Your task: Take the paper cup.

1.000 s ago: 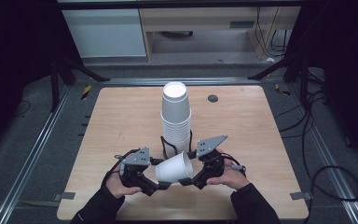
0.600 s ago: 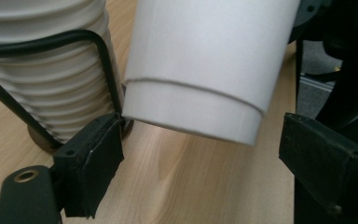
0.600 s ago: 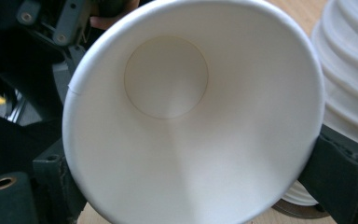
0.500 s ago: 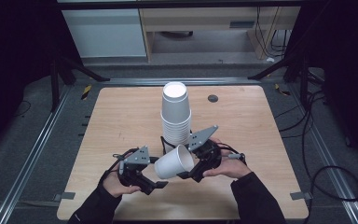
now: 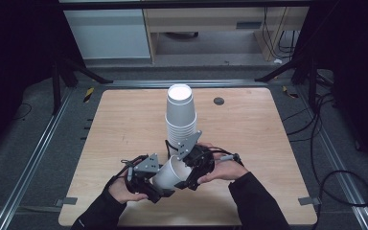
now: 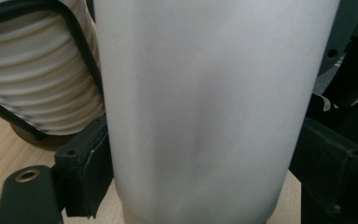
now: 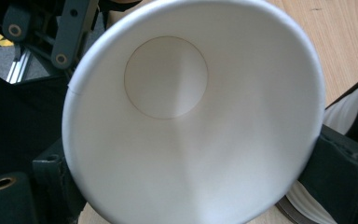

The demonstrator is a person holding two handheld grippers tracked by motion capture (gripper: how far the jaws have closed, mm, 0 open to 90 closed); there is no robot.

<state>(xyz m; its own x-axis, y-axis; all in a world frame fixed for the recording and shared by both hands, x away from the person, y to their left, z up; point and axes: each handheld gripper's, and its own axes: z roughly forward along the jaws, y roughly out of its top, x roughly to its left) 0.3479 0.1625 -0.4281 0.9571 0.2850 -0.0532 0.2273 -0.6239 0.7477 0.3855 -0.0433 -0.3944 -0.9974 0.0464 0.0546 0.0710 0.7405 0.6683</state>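
Holding a single white paper cup (image 5: 170,173) on its side near the front of the wooden table (image 5: 124,124), between both grippers. Left gripper (image 5: 146,179) clamped across the cup's outer wall, jaws pressed on either side in the left gripper view, cup wall (image 6: 205,112) close against the camera. Right gripper (image 5: 194,167) clamped at the rim end, mouth facing its camera, round bottom (image 7: 165,77) visible inside. Standing just behind the grippers, a tall stack of cups (image 5: 180,117), upside down, ribbed rims (image 6: 32,88) seen beside the held cup. Set into the table farther back, a small dark round hole (image 5: 219,100).
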